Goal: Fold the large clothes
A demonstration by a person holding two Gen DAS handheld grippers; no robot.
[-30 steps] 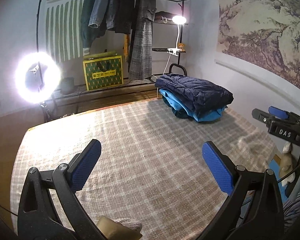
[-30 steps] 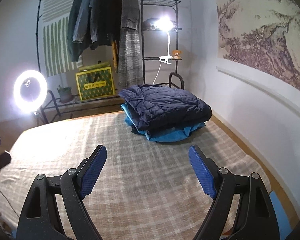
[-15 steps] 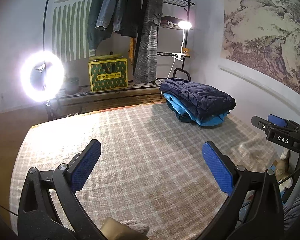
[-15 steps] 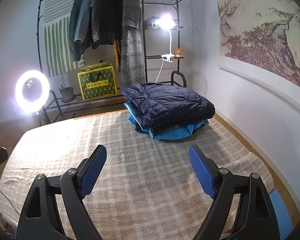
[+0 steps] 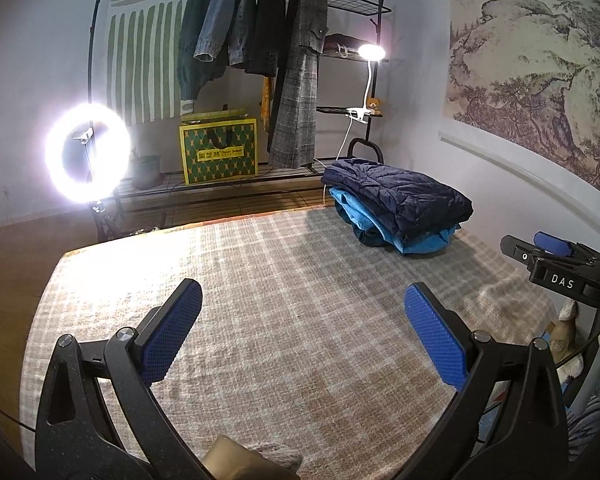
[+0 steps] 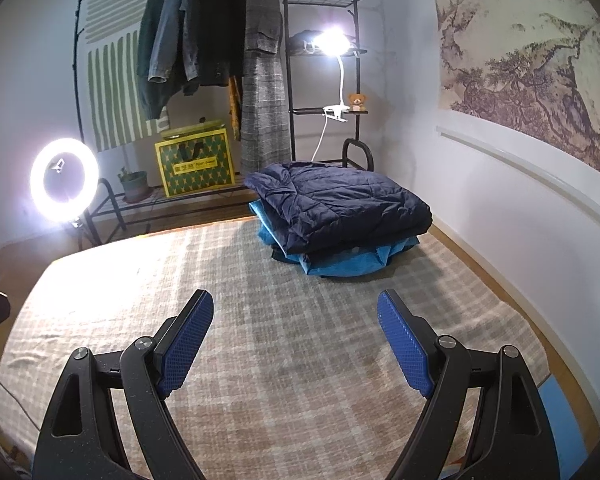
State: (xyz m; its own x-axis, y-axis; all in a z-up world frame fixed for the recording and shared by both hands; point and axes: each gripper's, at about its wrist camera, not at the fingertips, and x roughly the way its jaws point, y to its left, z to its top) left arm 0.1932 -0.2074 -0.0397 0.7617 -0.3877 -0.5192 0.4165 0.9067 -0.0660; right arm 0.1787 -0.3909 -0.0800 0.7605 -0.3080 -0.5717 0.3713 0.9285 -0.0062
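We see the folded dark navy quilted jacket point(image 6: 340, 208) lying on top of a folded bright blue garment point(image 6: 348, 262), the two stacked at the far right corner of the beige checked blanket-covered bed point(image 6: 260, 360). In the right wrist view the stack sits well ahead of the right gripper point(image 6: 296, 336), slightly right of the gap between its blue textured pads point(image 6: 186, 340); nothing lies between them, and the jaws stand wide apart. In the left wrist view the same navy jacket point(image 5: 400, 200) and blue garment point(image 5: 416, 242) lie farther off, up and to the right of the left gripper point(image 5: 304, 332), whose jaws also stand wide with only bare blanket between them. We hold both grippers above the bed, tilted down toward its surface and pointing at the far wall. The right gripper's black body point(image 5: 560, 264) shows at the right edge of the left view, well apart from the left one. Behind the bed stand a glowing ring light point(image 6: 64, 180), a black clothes rack with hanging coats point(image 6: 220, 32) and a yellow-and-green patterned box point(image 6: 198, 164).
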